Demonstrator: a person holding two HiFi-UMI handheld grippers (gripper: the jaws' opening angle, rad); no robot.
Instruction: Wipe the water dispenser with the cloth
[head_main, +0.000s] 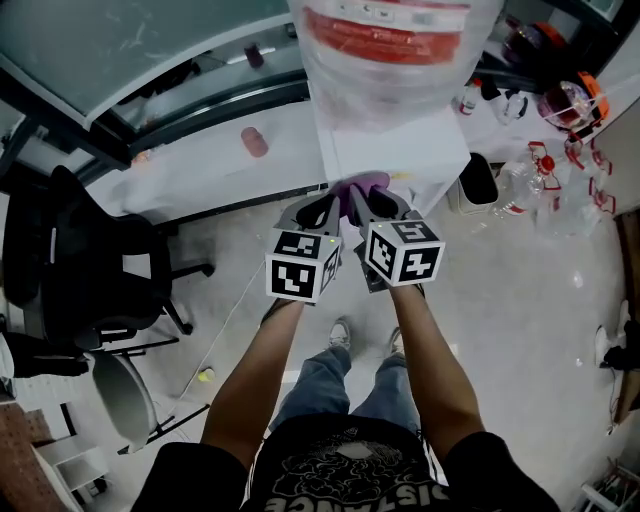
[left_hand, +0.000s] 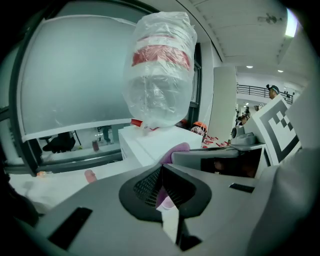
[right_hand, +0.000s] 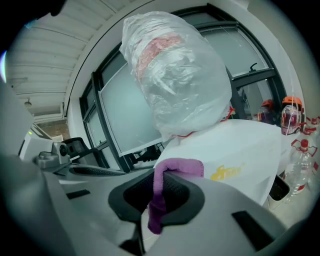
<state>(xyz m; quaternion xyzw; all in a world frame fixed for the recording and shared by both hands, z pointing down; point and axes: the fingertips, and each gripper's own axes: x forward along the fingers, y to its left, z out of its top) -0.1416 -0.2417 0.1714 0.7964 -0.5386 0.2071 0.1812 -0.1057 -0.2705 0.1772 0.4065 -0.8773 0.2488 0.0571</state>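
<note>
The white water dispenser (head_main: 395, 145) stands just ahead of me, its upturned bottle (head_main: 392, 35) wrapped in clear plastic. A purple cloth (head_main: 362, 186) is stretched between both grippers, right at the dispenser's near top edge. In the left gripper view, my left gripper (left_hand: 162, 186) is shut on one end of the cloth (left_hand: 166, 196). The right gripper view shows my right gripper (right_hand: 159, 192) shut on the other end of the cloth (right_hand: 169, 172), which folds over its jaws. In the head view the left gripper (head_main: 322, 212) and right gripper (head_main: 372, 205) sit side by side, nearly touching.
A black office chair (head_main: 90, 270) stands to the left on the floor. A pink cup (head_main: 254, 141) sits on the white window ledge behind. To the right are a black bin (head_main: 478, 182), several clear bottles (head_main: 535, 185) and an orange helmet (head_main: 575, 100).
</note>
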